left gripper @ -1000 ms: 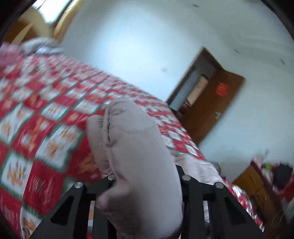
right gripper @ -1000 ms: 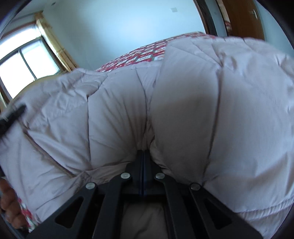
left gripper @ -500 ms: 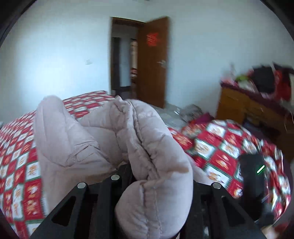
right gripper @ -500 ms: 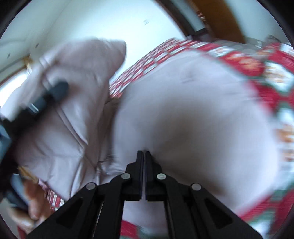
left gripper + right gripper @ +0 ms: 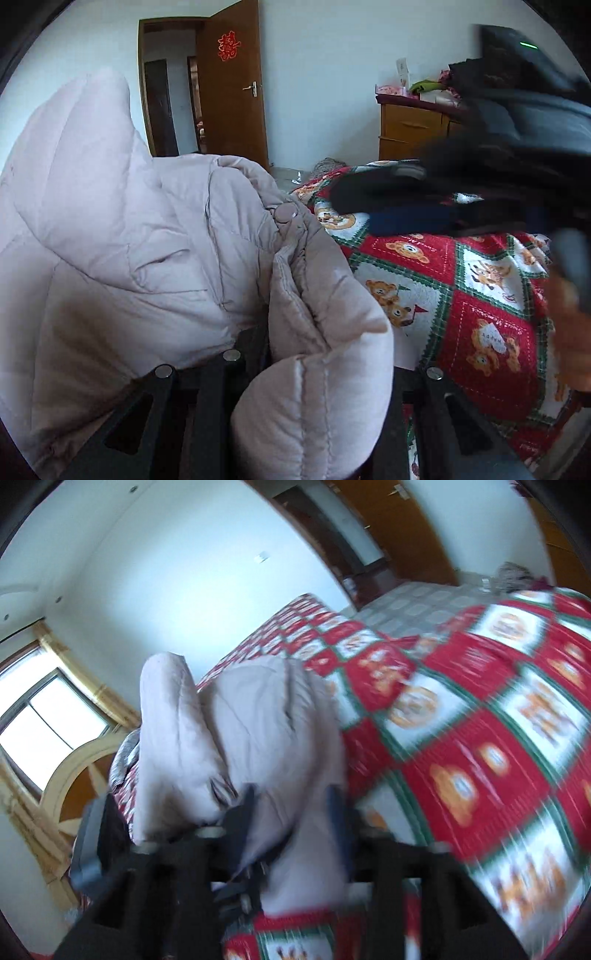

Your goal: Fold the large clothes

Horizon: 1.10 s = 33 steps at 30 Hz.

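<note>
A pale pink puffer jacket (image 5: 129, 258) is bunched up above the red, green and white bear-print bedspread (image 5: 461, 295). My left gripper (image 5: 325, 354) has its jaws spread around a thick roll of the jacket's padded edge, gripping it. The right gripper (image 5: 424, 199) crosses the upper right of the left wrist view, blurred. In the right wrist view the jacket (image 5: 258, 738) hangs between the parted fingers of my right gripper (image 5: 291, 805); the view is blurred with motion.
An open brown door (image 5: 232, 81) and a wooden dresser (image 5: 410, 129) piled with things stand beyond the bed. A window (image 5: 40, 716) and the arched headboard (image 5: 74, 768) show in the right wrist view. The bedspread (image 5: 480, 720) stretches to the right.
The left gripper swung toward the door and dresser with the jacket. The right gripper's fingers went from closed together to parted, and the jacket has shrunk in its view as it pulled away.
</note>
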Available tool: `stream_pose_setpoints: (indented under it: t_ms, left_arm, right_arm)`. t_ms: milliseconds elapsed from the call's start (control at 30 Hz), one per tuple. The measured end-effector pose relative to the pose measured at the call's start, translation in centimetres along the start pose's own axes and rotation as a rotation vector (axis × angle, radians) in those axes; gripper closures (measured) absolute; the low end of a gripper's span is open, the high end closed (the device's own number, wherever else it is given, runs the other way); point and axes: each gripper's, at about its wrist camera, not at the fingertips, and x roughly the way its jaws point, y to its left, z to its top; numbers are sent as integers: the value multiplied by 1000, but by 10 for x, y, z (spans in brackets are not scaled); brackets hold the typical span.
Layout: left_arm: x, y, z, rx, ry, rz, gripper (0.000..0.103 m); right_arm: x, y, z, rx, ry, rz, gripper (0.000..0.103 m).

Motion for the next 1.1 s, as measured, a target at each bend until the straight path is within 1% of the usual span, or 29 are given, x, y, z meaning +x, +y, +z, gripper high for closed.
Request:
stream_pose_setpoints:
  t_ms: [33,67,100,167,233,300,400,433,500,533,567,600,633,667,700,733,800,833,867,900,933,967,1000,1033,1100]
  left_arm:
    - [-1,1,0,-5,-1,-6,76]
    - [-3,2,0,-9,-1,-11,76]
    - [-5,2,0,-13,3,-17,76]
    - [-10,4,0,-14,14,-12,76]
    - [-18,4,-1,-7,42,-2,74]
    - [-34,4,-6,14,68,-26,71]
    - [-64,-1,-13,70,73,-45,70]
    - [-76,-3,-17,92,82,-34,70]
    - [-89,-3,-20,95,98,-21,70]
    - [-100,-1,-21,88,79,-29,67]
    - [-104,-1,-17,77,57,-47,57]
    - [-110,0,-16,64,38,-65,50]
    - [-120,2,-15,44,16,-72,39]
    - [-123,4,-15,35,7,-71,37]
    - [-131,8,-17,22,-4,-75,37]
    - [-137,13,-20,4,-11,-78,37]
    - [-150,33,-26,-71,-30,-101,37]
    - [-163,51,-32,-119,-52,-107,37]
    - [-175,69,-37,-169,-84,-96,37]
    - [-189,90,-40,-232,-135,-69,36]
    - [-200,107,-45,-282,-173,-38,31]
    - [-207,127,-46,-344,-208,16,25]
    - [-208,149,-45,-407,-232,74,24]
    - [-202,169,-43,-457,-233,121,24]
    - [-186,202,-41,-526,-210,173,24]
  right_arm:
    - [9,2,2,-22,21,-9,53]
    - [25,4,5,-54,58,-26,65]
    - [37,3,6,-65,92,-44,83]
    - [54,1,7,-60,136,-24,85]
    - [66,-7,7,-41,180,-12,87]
    - [80,-17,4,8,234,14,87]
    - [82,-16,0,-6,244,3,88]
    - [83,-13,-3,-24,244,-6,87]
    - [84,-4,-7,-79,240,-37,86]
    - [84,-2,-9,-93,237,-53,87]
    - [85,-2,-9,-88,236,-63,87]
    - [87,-4,-9,-72,235,-59,87]
    - [88,-8,-9,-53,235,-50,87]
    - [88,-11,-8,-31,235,-40,87]
    - [87,-12,-6,-20,234,-35,87]
    - [87,-13,-5,-21,232,-36,87]
    - [88,-14,-1,-26,227,-48,88]
    - [88,-14,2,-32,224,-59,88]
    - [88,-13,4,-39,216,-77,88]
    - [89,-13,5,-42,209,-91,88]
    - [89,-11,4,-41,207,-96,87]
    - [90,-10,3,-40,208,-98,87]
    - [90,-9,2,-42,207,-99,87]
    - [89,-9,2,-44,204,-99,87]
    - [80,-6,-1,-49,182,-99,86]
